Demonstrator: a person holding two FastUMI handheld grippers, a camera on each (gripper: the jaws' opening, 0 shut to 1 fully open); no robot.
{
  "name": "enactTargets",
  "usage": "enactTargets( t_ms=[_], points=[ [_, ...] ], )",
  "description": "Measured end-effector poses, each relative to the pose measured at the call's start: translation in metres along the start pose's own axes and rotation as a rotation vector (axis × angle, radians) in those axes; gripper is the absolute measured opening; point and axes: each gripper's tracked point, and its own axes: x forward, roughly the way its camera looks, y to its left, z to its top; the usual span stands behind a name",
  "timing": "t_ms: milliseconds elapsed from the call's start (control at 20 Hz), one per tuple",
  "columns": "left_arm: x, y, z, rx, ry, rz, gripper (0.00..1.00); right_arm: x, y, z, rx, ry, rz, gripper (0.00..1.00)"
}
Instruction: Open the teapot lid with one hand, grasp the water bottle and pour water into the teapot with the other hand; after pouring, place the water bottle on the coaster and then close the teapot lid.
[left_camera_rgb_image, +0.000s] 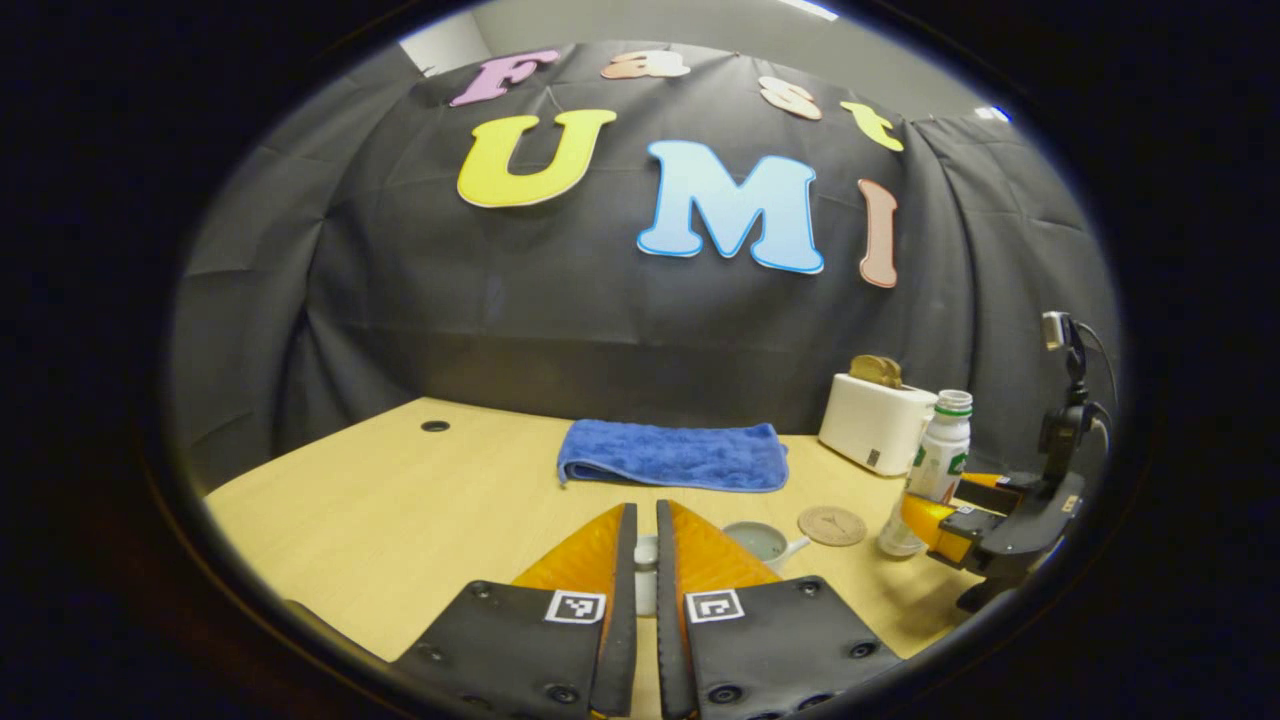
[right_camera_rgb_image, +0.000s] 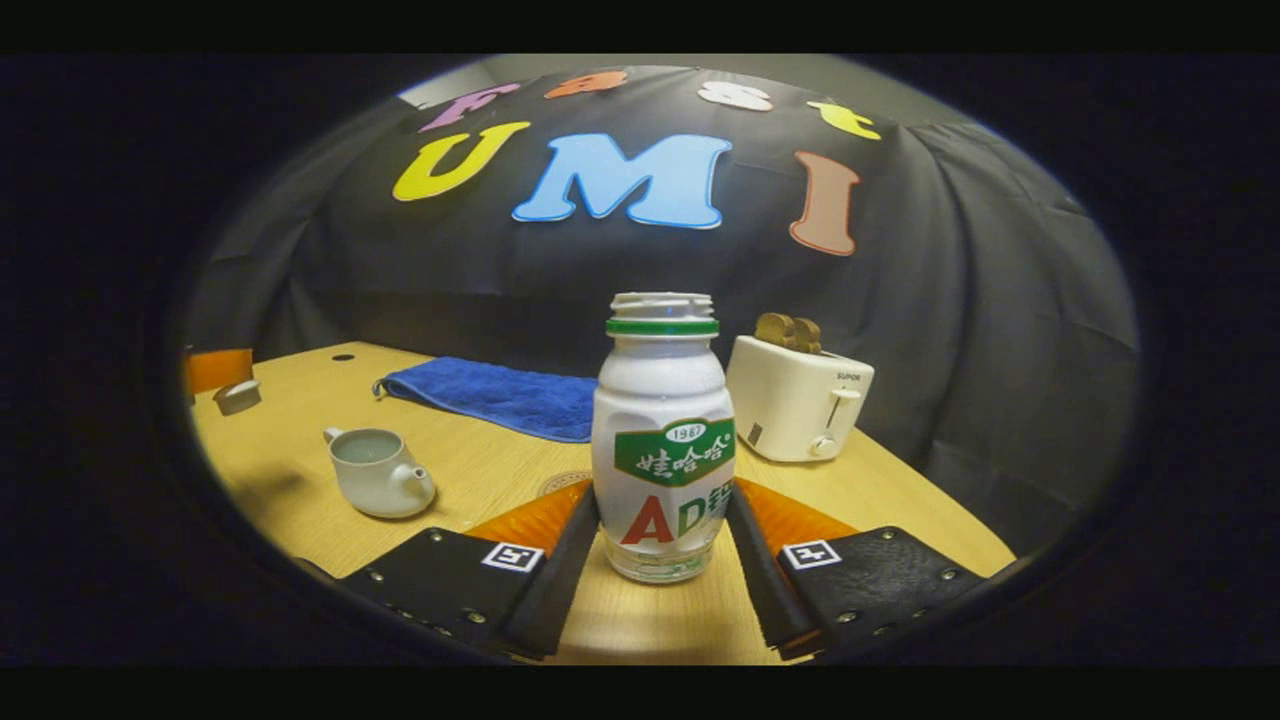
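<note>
Your right tool (right_camera_rgb_image: 660, 540) clamped on the upright bottle (right_camera_rgb_image: 662, 440) standing on the counter (right_camera_rgb_image: 480, 470), your left tool (left_camera_rgb_image: 645, 560) pinching the teapot lid (left_camera_rgb_image: 646, 580), open teapot (right_camera_rgb_image: 375, 472) beside the coaster (left_camera_rgb_image: 832, 525).

One teapot (right_camera_rgb_image: 375, 473), one water bottle (right_camera_rgb_image: 661, 440)

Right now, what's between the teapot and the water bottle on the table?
In the left gripper view, the coaster lies between the teapot and the water bottle.

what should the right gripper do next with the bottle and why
Probably lift the water bottle and carry it over the teapot: the right gripper is shut on it, and the teapot stands open, its lid held aside by the left gripper.
</note>
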Motion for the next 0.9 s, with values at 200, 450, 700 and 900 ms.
enactTargets(
  t_ms=[200,450,700,900],
  points=[
    [-0.005,0.010,-0.003,-0.002,-0.004,0.001,0.19,-0.003,0.008,0.005,-0.163,-0.001,-0.026,0.72],
    [-0.010,0.020,-0.005,-0.010,-0.008,0.002,0.19,-0.007,0.018,0.017,-0.380,-0.031,-0.068,0.72],
    [-0.017,0.032,-0.005,-0.011,-0.016,0.013,0.19,-0.007,0.031,0.022,-0.532,-0.051,-0.088,0.72],
    [-0.022,0.043,-0.004,-0.016,-0.025,0.025,0.19,-0.009,0.036,0.026,-0.644,-0.059,-0.115,0.72]
  ],
)
